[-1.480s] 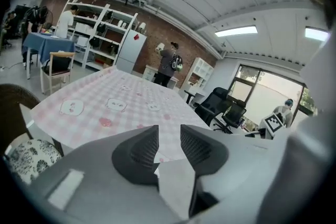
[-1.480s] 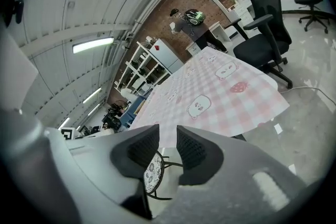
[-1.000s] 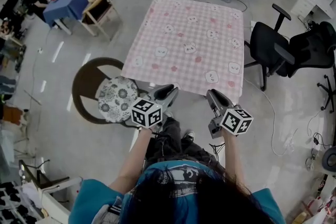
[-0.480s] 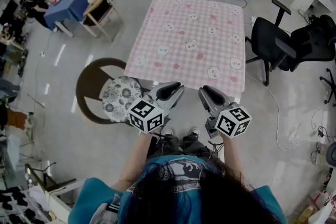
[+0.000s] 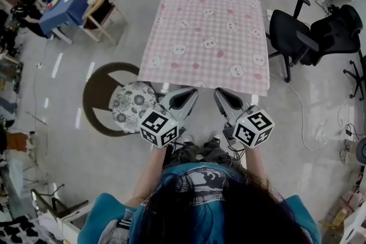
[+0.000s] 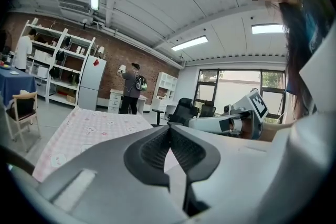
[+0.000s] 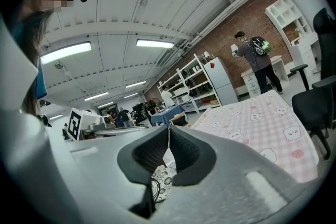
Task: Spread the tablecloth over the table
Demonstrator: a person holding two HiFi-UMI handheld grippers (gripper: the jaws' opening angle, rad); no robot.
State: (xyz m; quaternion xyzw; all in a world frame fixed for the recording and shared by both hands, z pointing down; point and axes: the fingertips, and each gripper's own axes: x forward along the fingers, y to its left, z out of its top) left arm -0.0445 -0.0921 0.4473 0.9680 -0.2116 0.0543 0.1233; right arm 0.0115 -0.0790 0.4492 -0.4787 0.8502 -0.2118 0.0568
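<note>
Lying flat: pink checked bear-print fabric tablecloth (image 5: 206, 37), at 12 o'clock from both grippers.
Left gripper (image 5: 192, 92): jaws just closed together, empty; near hem seemingly just beyond its tips.
Right gripper (image 5: 218, 91): jaws just closed together, empty, 3 o'clock of left.

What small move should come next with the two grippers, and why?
Probably draw both back from the cloth and leave it alone. It already lies spread and flat, with no fold that shows. The left gripper and right gripper have just been closing, and nothing is between the jaws of either, so another tug seems unneeded.
</note>
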